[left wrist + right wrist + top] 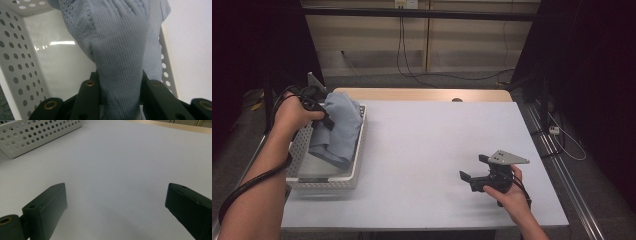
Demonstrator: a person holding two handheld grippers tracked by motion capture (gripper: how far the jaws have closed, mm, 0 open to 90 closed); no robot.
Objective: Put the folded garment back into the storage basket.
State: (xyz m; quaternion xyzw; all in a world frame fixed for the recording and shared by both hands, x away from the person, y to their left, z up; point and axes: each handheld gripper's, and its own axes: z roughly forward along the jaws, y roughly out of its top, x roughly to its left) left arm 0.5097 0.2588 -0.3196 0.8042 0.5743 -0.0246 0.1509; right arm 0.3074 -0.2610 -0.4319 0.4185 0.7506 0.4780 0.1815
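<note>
The knitted cloth at about nine o'clock is pale blue-grey, ribbed in fine vertical lines, with a small openwork row along one seam. The basket under it is white, its walls dotted with regular round holes. Both hand-held grippers, left and right, are black; the right one carries a grey plate. The bench top is pale lavender-grey with a light wooden strip at twelve o'clock
</note>
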